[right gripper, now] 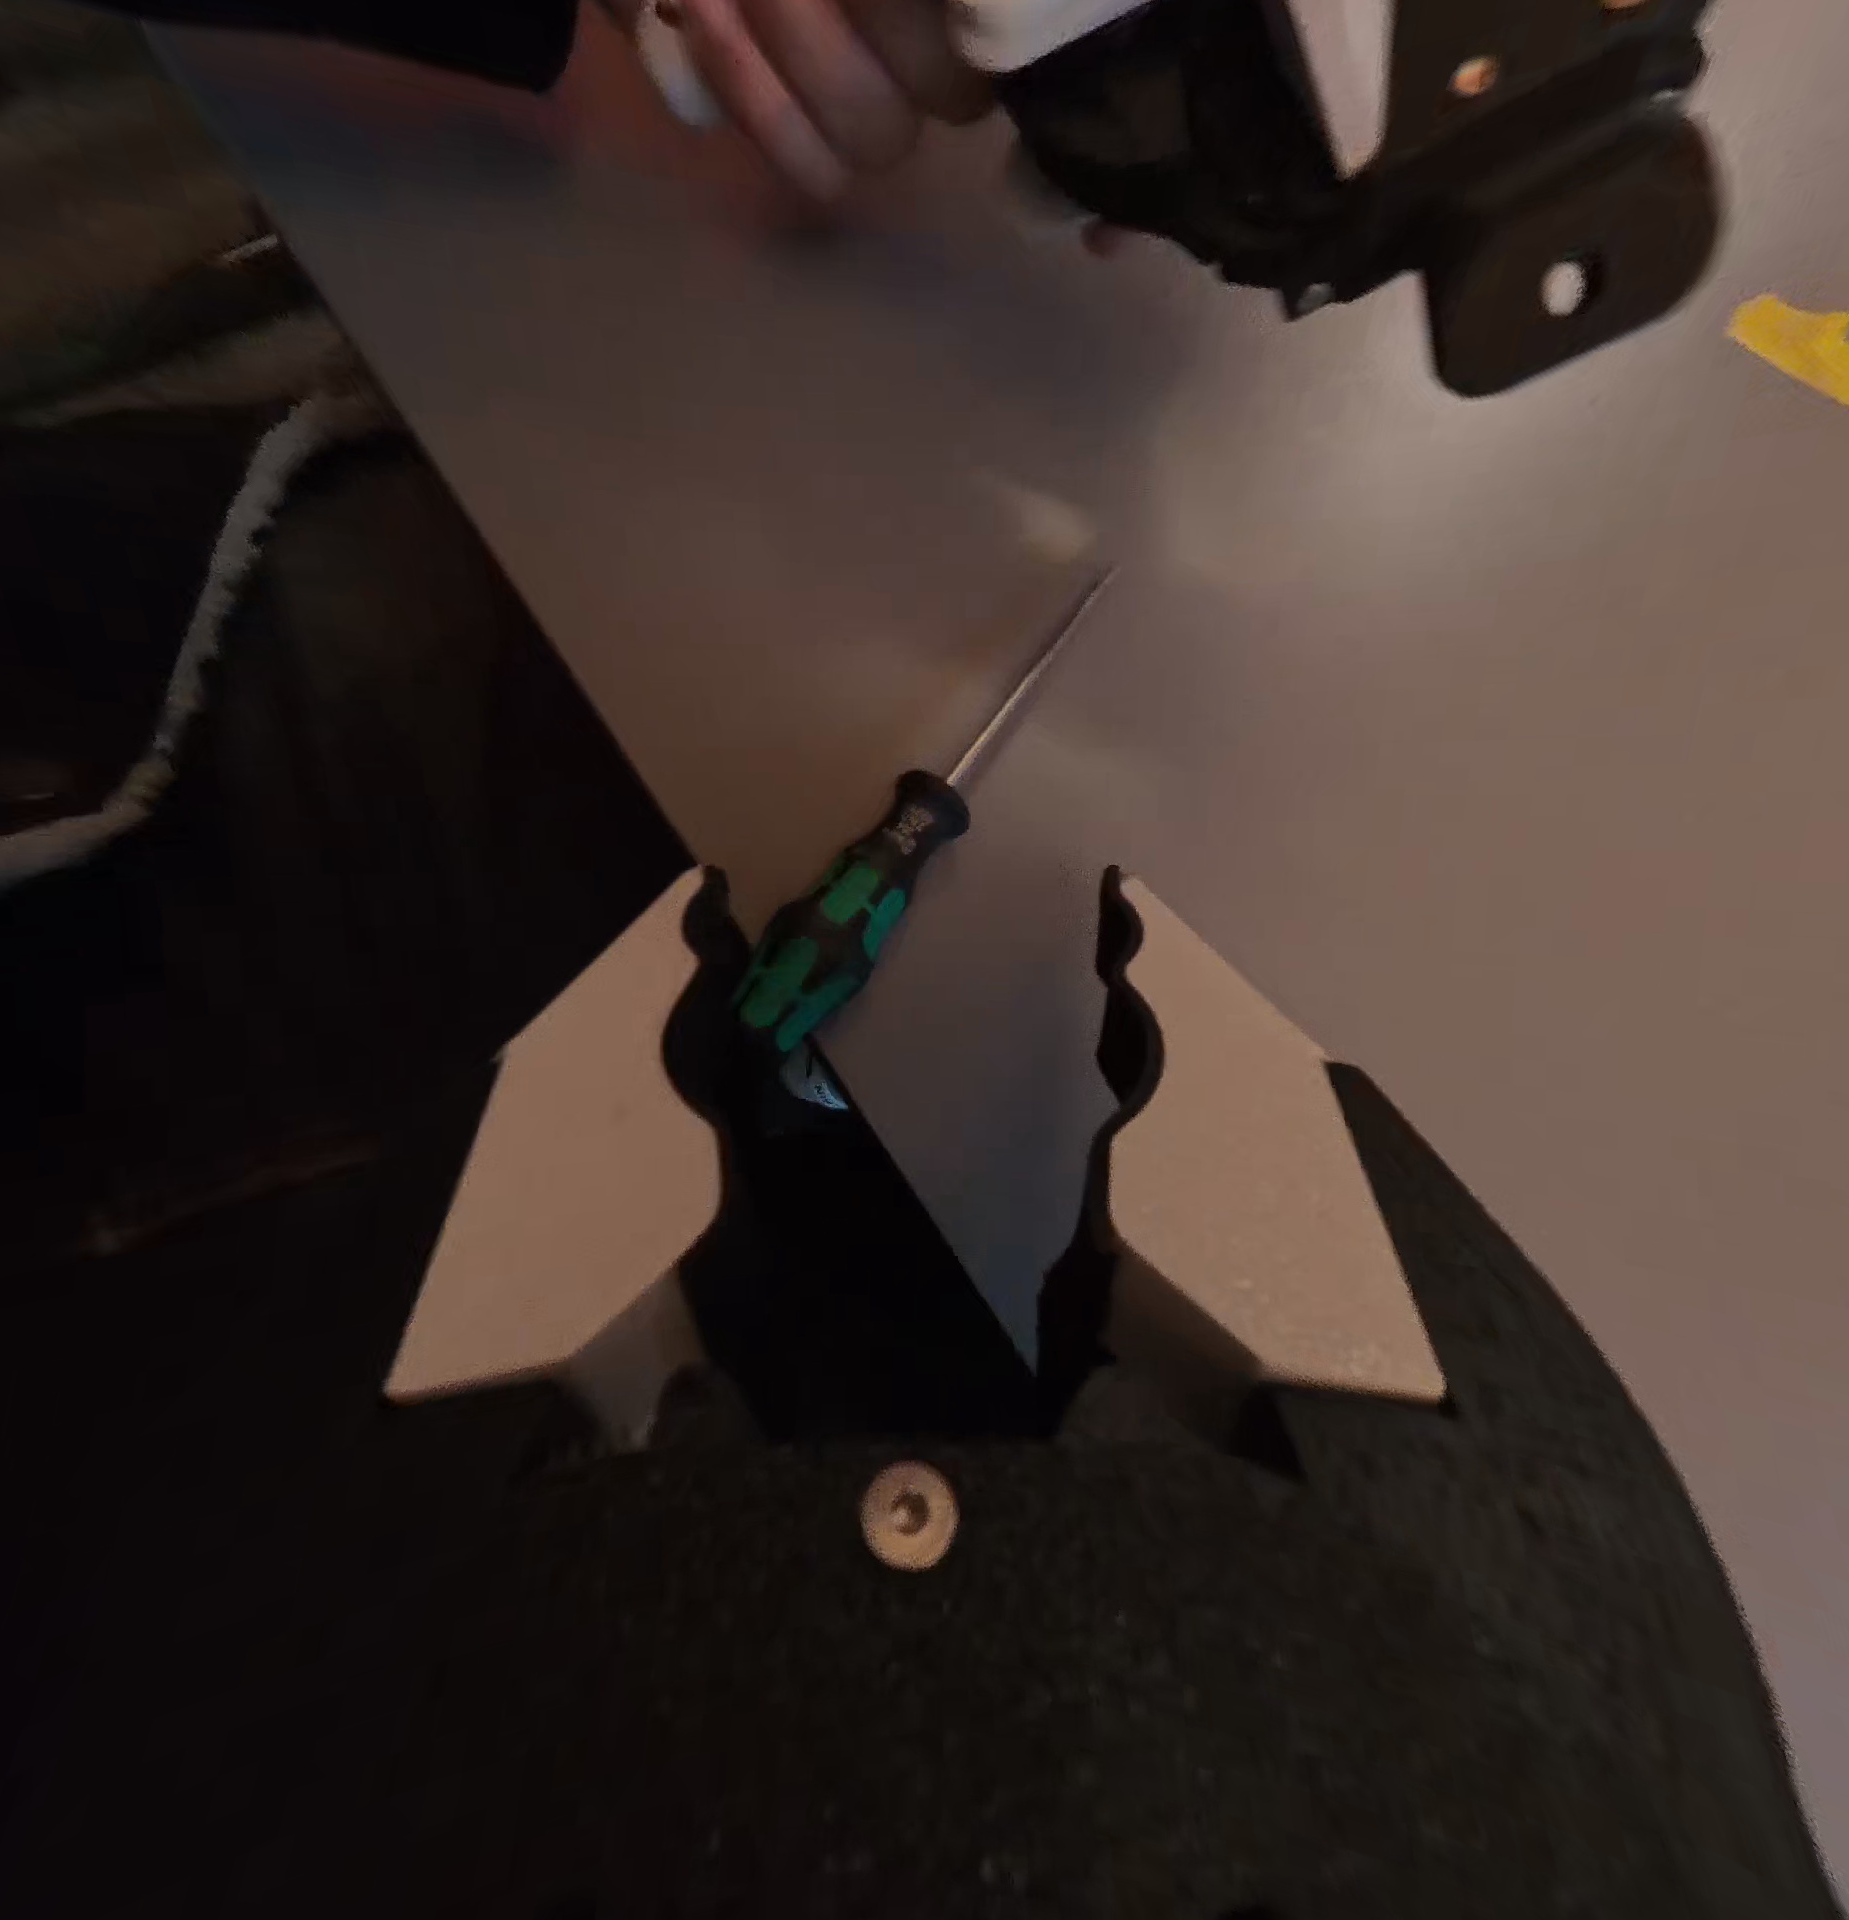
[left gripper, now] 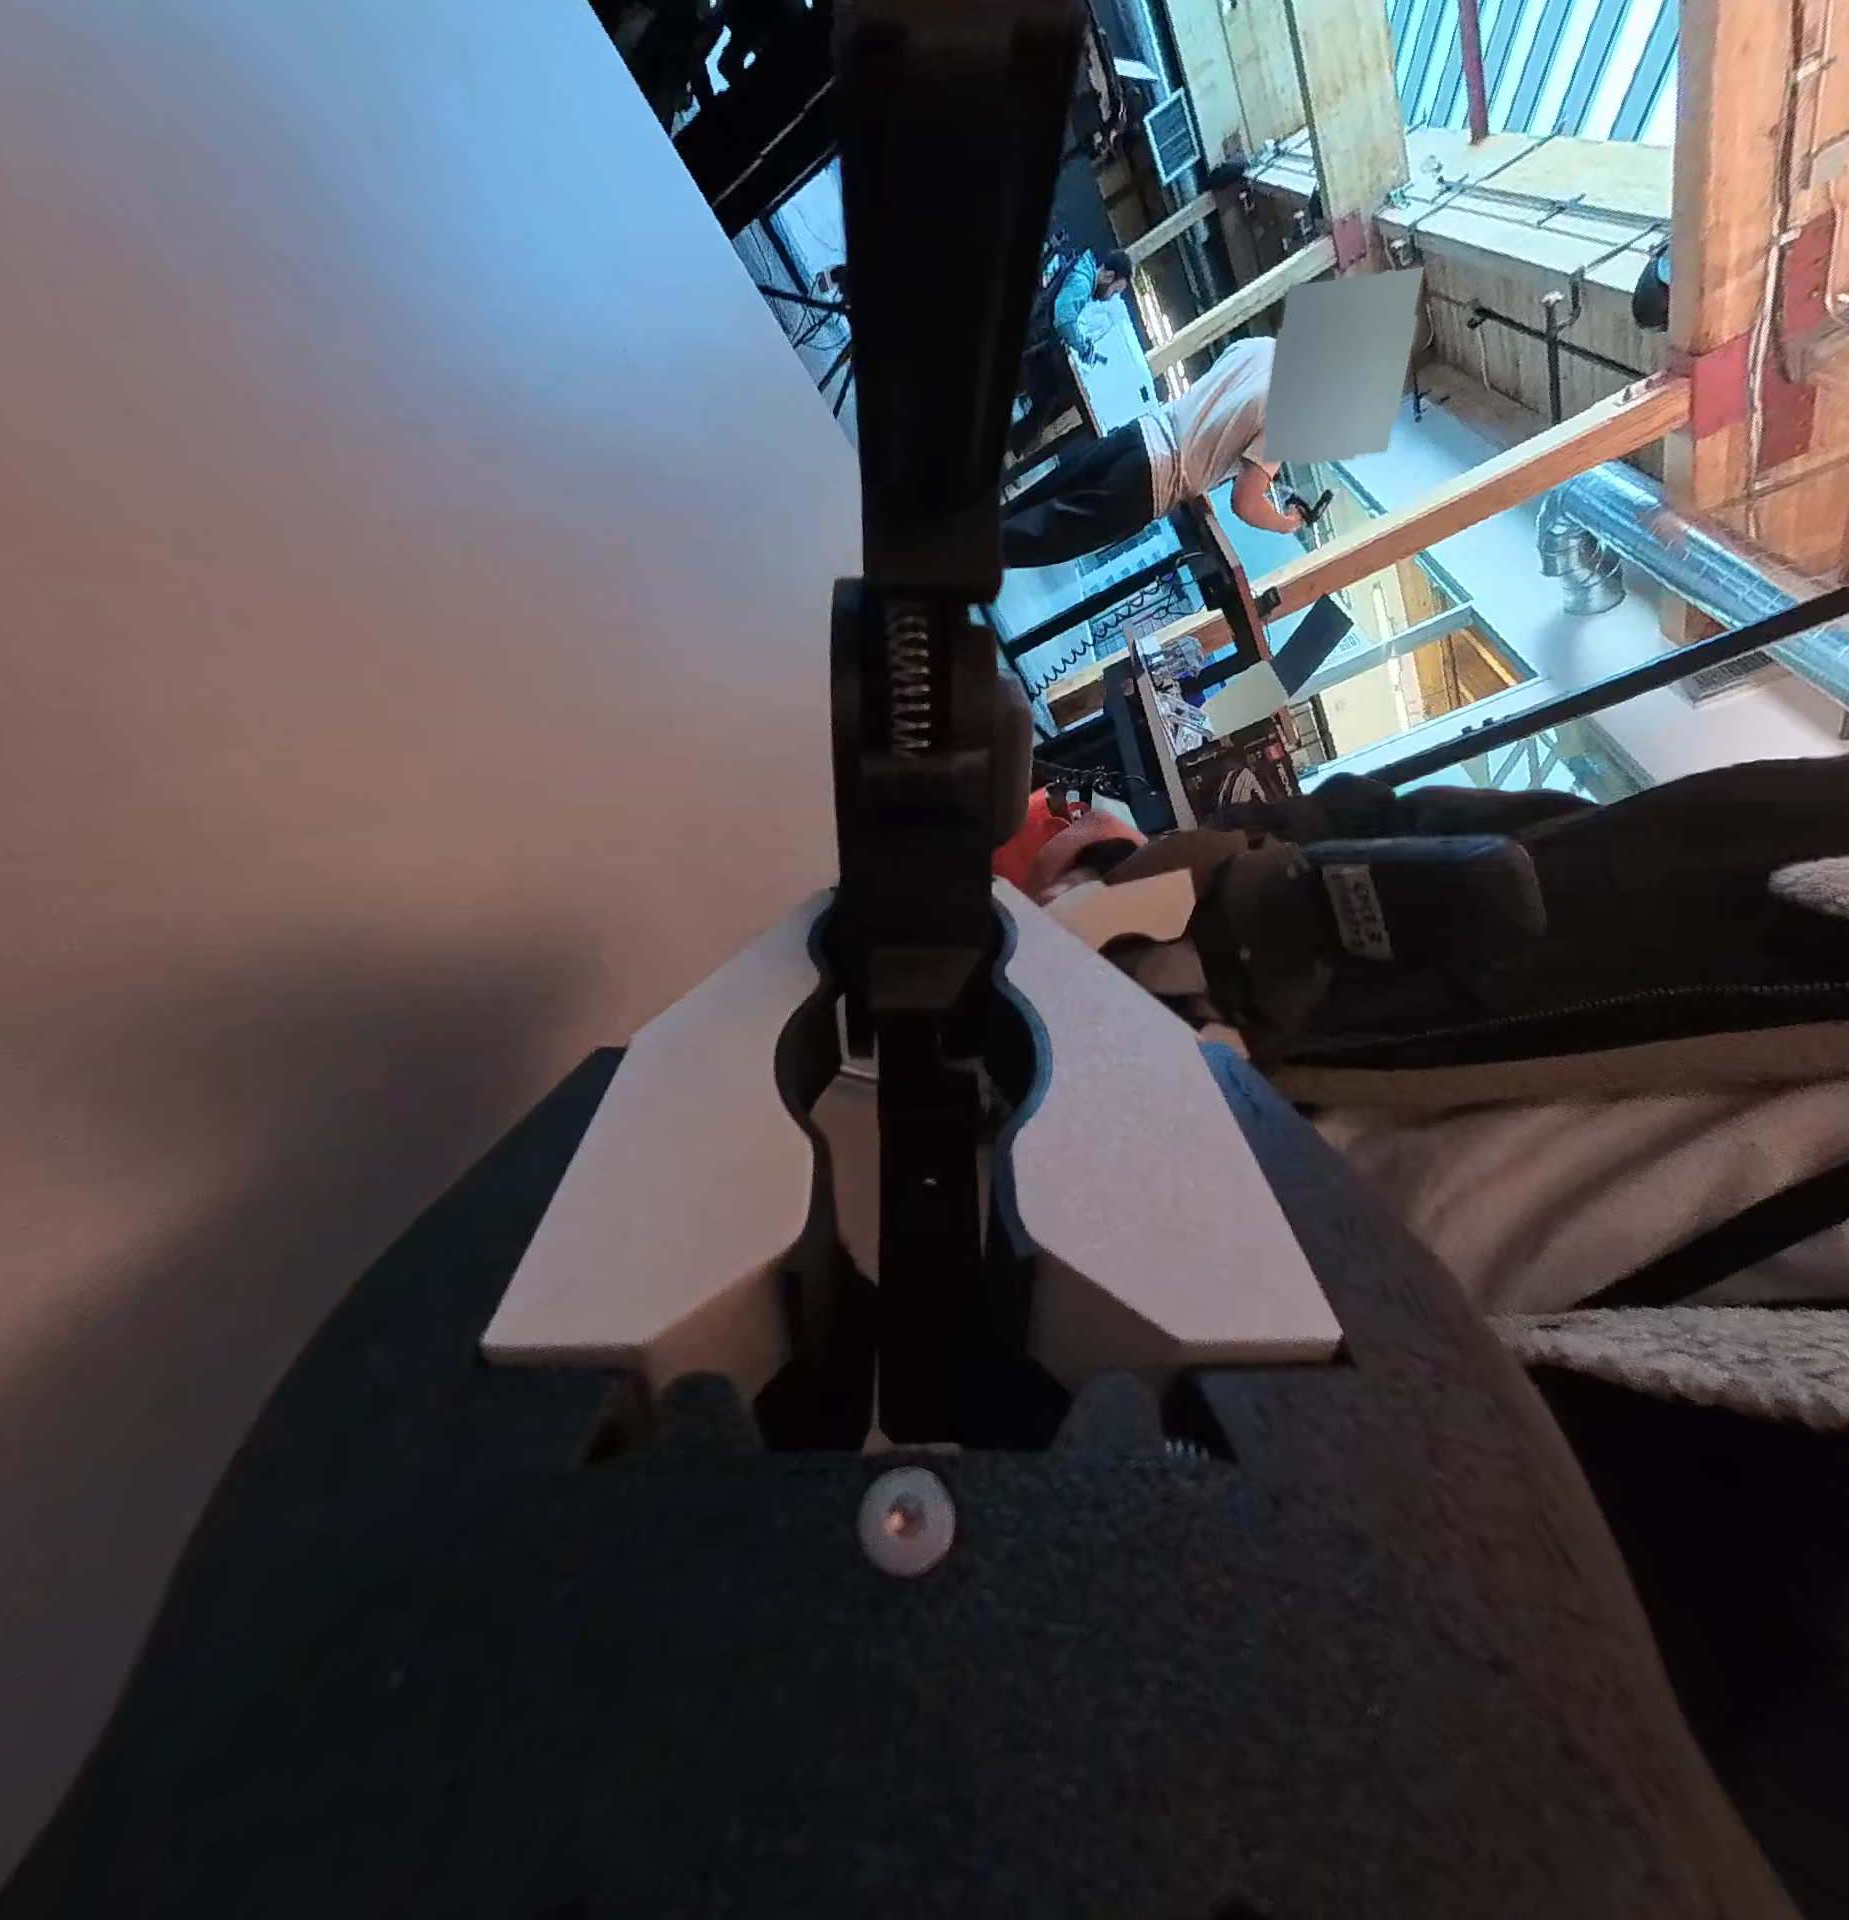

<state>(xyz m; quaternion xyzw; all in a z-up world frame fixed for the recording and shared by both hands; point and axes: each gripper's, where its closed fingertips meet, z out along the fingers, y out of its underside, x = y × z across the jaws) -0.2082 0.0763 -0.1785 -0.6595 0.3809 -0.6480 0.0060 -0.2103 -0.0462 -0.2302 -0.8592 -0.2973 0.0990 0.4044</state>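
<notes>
The black clamp [left gripper: 925, 727] is squeezed tight between the fingers of the left gripper [left gripper: 915, 1039] and sticks out ahead, beside the grey table [left gripper: 380, 520]. The right gripper [right gripper: 909, 997] is spread apart, a green screwdriver [right gripper: 847, 935] lying by its left finger.
</notes>
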